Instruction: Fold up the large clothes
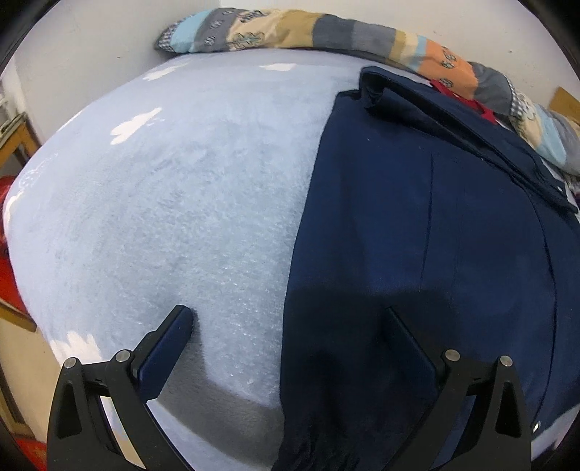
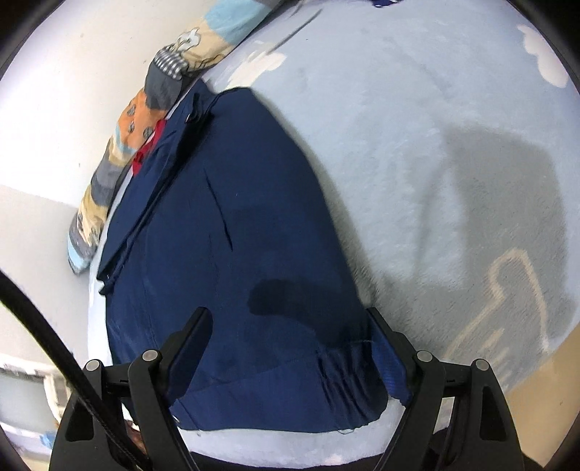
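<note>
A large navy blue garment [image 1: 417, 224] lies folded lengthwise on the light blue bed cover [image 1: 174, 203], with a collar or flap at its far end. My left gripper [image 1: 286, 315] is open and empty, hovering over the garment's left edge near its gathered cuff end. In the right wrist view the same garment [image 2: 232, 224] stretches away from me. My right gripper [image 2: 288, 315] is open above the garment's near end, its fingers [image 2: 195, 333] straddling the fabric without holding it.
A long patchwork pillow [image 1: 326, 34] lies along the wall behind the garment; it also shows in the right wrist view [image 2: 119, 152]. A red item [image 1: 467, 101] peeks out beside it. Wooden furniture [image 1: 18, 137] stands left of the bed. A black cable [image 2: 54, 344] crosses at left.
</note>
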Demonstrator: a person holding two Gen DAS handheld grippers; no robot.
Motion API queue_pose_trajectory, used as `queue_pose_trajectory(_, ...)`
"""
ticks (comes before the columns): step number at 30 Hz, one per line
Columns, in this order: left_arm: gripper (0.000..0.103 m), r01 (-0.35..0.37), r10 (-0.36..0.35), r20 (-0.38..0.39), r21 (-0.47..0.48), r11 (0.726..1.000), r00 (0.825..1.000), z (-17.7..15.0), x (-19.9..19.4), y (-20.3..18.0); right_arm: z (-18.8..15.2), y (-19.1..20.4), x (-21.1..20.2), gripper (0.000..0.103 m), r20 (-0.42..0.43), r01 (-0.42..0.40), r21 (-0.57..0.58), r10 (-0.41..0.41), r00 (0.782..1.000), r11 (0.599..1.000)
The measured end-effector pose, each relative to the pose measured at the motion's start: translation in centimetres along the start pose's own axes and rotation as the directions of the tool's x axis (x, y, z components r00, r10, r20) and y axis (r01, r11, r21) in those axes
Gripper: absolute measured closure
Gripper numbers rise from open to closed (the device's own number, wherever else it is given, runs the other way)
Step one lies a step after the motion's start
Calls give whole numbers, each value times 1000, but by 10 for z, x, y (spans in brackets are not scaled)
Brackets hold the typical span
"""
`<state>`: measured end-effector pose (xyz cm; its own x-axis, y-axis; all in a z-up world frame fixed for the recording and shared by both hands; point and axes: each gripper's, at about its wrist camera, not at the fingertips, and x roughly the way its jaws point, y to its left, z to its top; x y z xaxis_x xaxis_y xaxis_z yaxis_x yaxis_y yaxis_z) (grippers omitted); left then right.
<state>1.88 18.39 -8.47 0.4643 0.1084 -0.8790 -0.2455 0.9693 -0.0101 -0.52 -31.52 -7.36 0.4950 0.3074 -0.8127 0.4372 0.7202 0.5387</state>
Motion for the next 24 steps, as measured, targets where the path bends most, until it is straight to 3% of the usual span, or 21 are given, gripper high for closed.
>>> queue_pose_trajectory(3, 0, 61, -57, -87, 48, 997, 995, 5, -2, 4, -1, -2, -6, 20, 8, -40, -5, 41, 999, 999)
queue_pose_trajectory(5, 2, 115, -110, -95, 51, 992, 989, 3, -9, 7, -3, -3, -10, 26, 6, -81, -5, 81, 997, 997)
queue_pose_trajectory(6, 7, 143, -136, -96, 73, 987, 986, 0, -13, 5, -4, -3, -10, 32, -2, -121, 2, 121, 993, 993)
queue_pose_trajectory(8, 33, 125, -114, -87, 138, 983, 990, -4, -17, -1, -6, -2, -7, 37, -27, -185, 10, 185, 982, 983)
queue_pose_trajectory(9, 35, 127, -115, -84, 156, 980, 990, -5, -17, -3, -7, 0, -5, 37, -33, -173, 2, 173, 984, 985)
queue_pose_trajectory(12, 35, 151, -140, -90, 134, 979, 986, -6, -16, 1, -7, -1, -1, 37, -17, -25, -14, 25, 1000, 1000)
queue_pose_trajectory(13, 35, 157, -146, -88, 132, 979, 985, -6, -16, 1, -6, -5, 1, 37, -25, -51, 12, 51, 998, 999)
queue_pose_trajectory(15, 21, 173, -161, -96, 141, 975, 982, -9, -16, -2, -6, -7, 0, 37, -29, -82, 16, 83, 996, 996)
queue_pose_trajectory(16, 10, 204, -189, -112, 147, 968, 976, -12, -15, -7, -7, -4, 0, 49, -29, -95, 2, 95, 995, 995)
queue_pose_trajectory(18, 9, 216, -200, -105, 178, 960, 974, -17, -20, -14, -8, 3, 0, 73, -45, -144, -41, 142, 989, 989)
queue_pose_trajectory(19, 23, 224, -207, -105, 195, 955, 973, -18, -20, -17, -9, 6, -1, 73, -40, -150, -55, 148, 988, 987)
queue_pose_trajectory(20, 51, 228, -210, -103, 211, 950, 972, -19, -21, -20, -11, 9, -2, 73, -28, -137, -72, 135, 990, 988)
queue_pose_trajectory(22, 66, 213, -199, -88, 190, 958, 976, -18, -21, -14, -11, 12, -1, 73, -25, -118, -84, 116, 993, 989)
queue_pose_trajectory(24, 69, 246, -234, -94, 142, 959, 968, -15, -21, -5, -10, 10, 4, 73, -36, -115, -62, 113, 993, 991)
